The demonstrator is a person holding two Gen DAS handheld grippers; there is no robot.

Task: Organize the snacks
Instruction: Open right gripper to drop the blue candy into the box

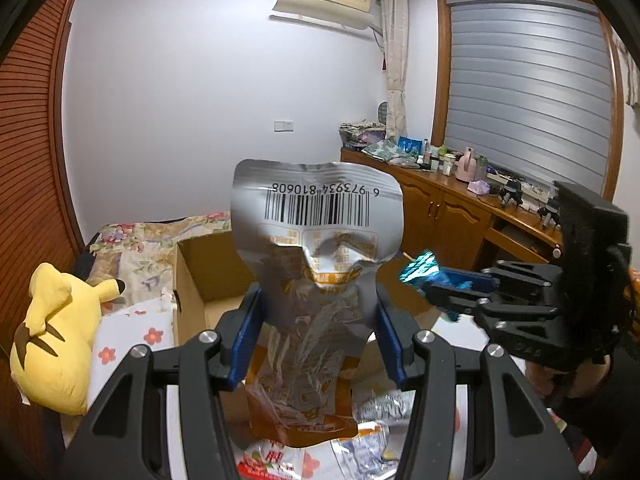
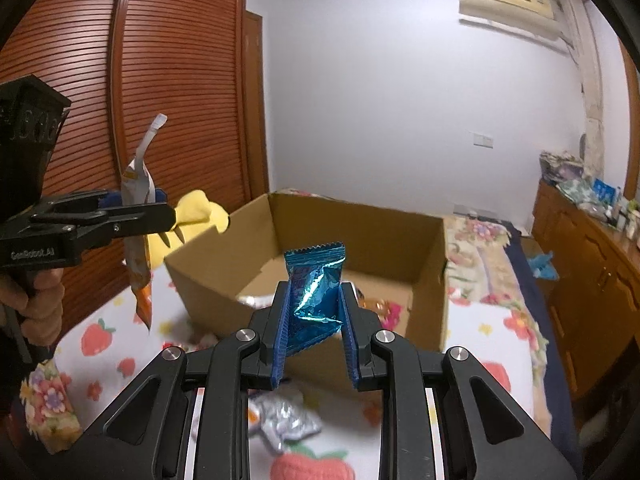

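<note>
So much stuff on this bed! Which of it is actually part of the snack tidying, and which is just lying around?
Part of the job:
- silver-and-orange snack pouch, in the left gripper
- blue foil snack packet, in the right gripper
- cardboard box
- loose snack packets on the bed

Just lying about:
- yellow plush toy
- cluttered wooden sideboard

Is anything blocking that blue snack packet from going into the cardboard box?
Nothing visible does. The right gripper holds the blue packet in open air in front of the open-topped cardboard box.
</note>
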